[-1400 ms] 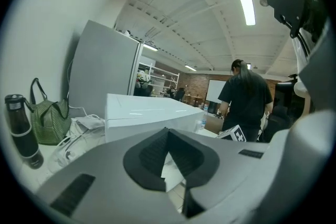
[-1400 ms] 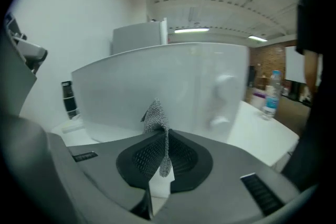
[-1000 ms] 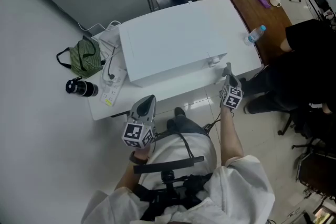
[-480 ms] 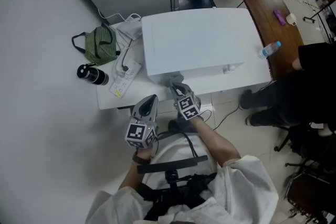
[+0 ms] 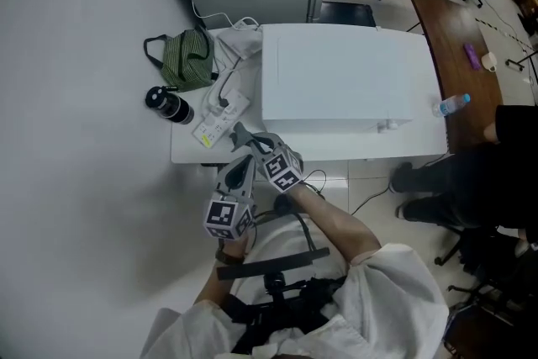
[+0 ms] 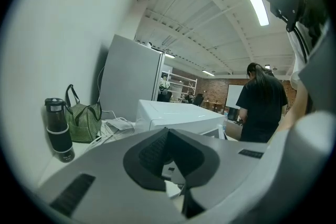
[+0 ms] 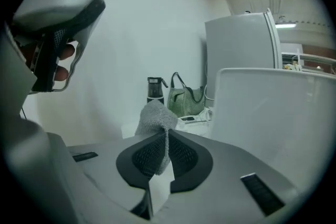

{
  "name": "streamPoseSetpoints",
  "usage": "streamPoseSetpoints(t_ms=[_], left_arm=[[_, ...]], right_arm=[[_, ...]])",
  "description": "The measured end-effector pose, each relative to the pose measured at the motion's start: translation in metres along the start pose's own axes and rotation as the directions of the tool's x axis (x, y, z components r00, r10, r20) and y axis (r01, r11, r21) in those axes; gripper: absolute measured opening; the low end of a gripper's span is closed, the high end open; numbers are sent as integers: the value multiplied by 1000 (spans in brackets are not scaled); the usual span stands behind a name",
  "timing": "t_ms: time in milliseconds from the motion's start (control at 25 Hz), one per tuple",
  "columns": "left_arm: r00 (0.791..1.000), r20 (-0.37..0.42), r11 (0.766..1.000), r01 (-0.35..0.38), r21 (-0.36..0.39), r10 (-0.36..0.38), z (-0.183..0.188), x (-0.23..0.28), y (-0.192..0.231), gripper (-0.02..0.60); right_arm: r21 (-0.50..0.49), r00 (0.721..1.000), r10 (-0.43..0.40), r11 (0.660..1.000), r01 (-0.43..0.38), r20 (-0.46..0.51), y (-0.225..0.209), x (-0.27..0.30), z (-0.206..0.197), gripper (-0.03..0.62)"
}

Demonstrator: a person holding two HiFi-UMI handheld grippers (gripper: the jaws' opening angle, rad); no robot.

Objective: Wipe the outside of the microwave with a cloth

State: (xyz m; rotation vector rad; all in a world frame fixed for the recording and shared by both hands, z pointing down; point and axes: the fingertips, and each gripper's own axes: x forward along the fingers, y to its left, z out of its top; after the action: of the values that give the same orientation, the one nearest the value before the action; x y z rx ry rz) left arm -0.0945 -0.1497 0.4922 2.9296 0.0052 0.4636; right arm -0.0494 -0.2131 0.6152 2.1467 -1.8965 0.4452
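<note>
One grey nubbly cloth point(image 7: 154, 115) pinched in right gripper point(image 7: 165, 132), left gripper point(image 6: 169, 130) closed, seemingly empty

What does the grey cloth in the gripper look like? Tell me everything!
The fuzzy grey cloth looks soft, like knitted or terry fabric. It is bunched into a rounded lump that sticks up above the right gripper, whose jaws are shut on its lower part. It is held just left of the white microwave and does not seem to touch it.

microwave point(image 5: 345, 80) on table point(image 5: 192, 154), bag point(image 5: 187, 61), bottle point(image 5: 168, 105) at left
</note>
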Motion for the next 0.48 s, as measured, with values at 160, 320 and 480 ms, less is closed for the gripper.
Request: streamPoseSetpoints(t_ms=[160,320,480], left_arm=[[999,-14,999,52,13,-52,-2,19,-12,32],[987,-40,987,158,37,-157,-5,49,-42,32],[956,-62,955,290,65,-286,-2,75,-87,32]], right_arm=[[74,986,-165,984,164,11,-53,-47,-11,14],[122,925,-378,920,373,22,-114,-113,-29,14],[216,809,-587,789,575,-7,-182,-191,-59,14]])
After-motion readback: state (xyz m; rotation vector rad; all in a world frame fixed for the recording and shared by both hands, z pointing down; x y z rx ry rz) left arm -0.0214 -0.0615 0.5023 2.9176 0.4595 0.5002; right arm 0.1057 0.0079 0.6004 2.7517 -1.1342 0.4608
